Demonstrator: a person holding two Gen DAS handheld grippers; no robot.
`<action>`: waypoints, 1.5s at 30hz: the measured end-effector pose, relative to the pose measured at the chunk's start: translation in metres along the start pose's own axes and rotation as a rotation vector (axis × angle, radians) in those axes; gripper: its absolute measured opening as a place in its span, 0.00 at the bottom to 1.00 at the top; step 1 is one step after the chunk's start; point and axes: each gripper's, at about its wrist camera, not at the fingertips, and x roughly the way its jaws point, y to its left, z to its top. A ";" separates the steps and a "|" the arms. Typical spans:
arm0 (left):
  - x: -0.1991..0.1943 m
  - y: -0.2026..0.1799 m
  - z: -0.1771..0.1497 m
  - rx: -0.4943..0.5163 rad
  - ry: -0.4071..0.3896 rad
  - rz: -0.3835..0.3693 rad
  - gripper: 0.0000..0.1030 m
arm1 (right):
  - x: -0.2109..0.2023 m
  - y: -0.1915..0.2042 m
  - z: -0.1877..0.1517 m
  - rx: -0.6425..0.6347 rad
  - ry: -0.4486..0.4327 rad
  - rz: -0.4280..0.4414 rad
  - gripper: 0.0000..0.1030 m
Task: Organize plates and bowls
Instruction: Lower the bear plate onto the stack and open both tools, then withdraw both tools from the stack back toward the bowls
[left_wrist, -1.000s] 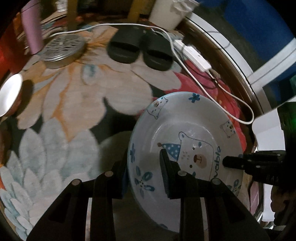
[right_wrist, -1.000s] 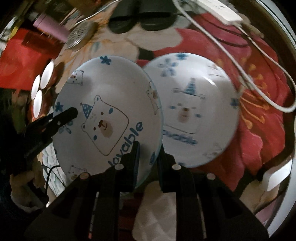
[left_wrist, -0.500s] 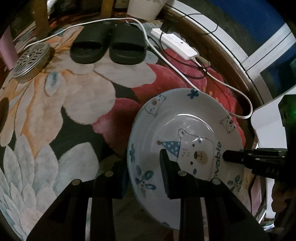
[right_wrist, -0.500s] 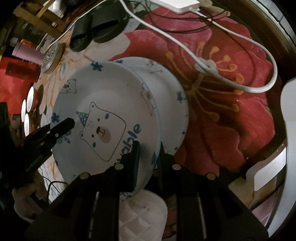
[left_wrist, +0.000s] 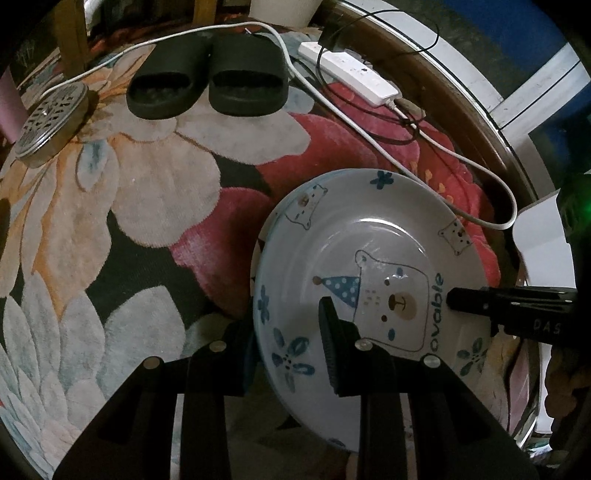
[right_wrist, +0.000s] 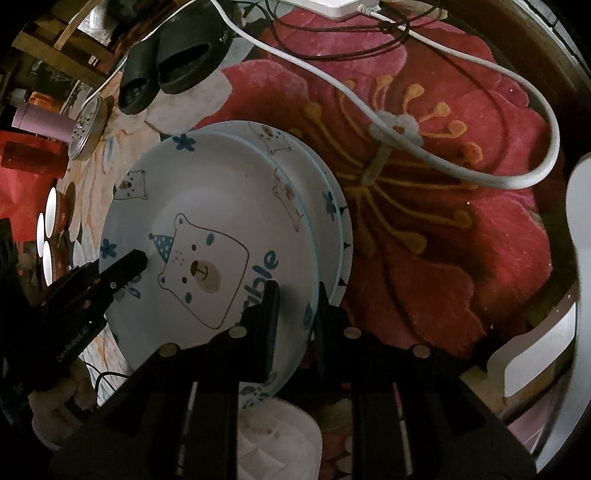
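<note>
A white bear-print plate (left_wrist: 373, 258) (right_wrist: 207, 206) is held by both grippers over the flowered rug. My left gripper (left_wrist: 291, 343) is shut on its near-left rim, one finger inside and one behind. My right gripper (right_wrist: 295, 314) is shut on the opposite rim; its fingers (left_wrist: 491, 302) show at the right of the left wrist view. Directly under the held plate lies a second matching plate (right_wrist: 332, 206), with only its right edge showing. The left gripper's fingers (right_wrist: 122, 269) show at the left of the right wrist view.
A pair of black slippers (left_wrist: 210, 81) and a round metal grate lid (left_wrist: 48, 122) lie at the rug's far side. A white power strip (left_wrist: 351, 77) with a white cable (right_wrist: 443, 158) crosses the red flower. Small bowls (right_wrist: 48, 221) stand at the left.
Both grippers have carried the plate to the right and down, over the second plate, which is now almost wholly covered. The grips have not changed.
</note>
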 end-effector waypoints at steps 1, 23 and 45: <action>0.001 0.000 0.000 -0.003 0.005 -0.001 0.29 | 0.001 0.000 0.000 0.001 0.002 0.000 0.18; -0.016 -0.005 0.003 0.016 -0.048 -0.033 0.86 | -0.004 -0.004 0.003 0.074 -0.021 -0.004 0.45; -0.037 0.041 -0.004 -0.052 -0.098 0.054 0.99 | -0.022 0.052 0.000 -0.099 -0.114 -0.097 1.00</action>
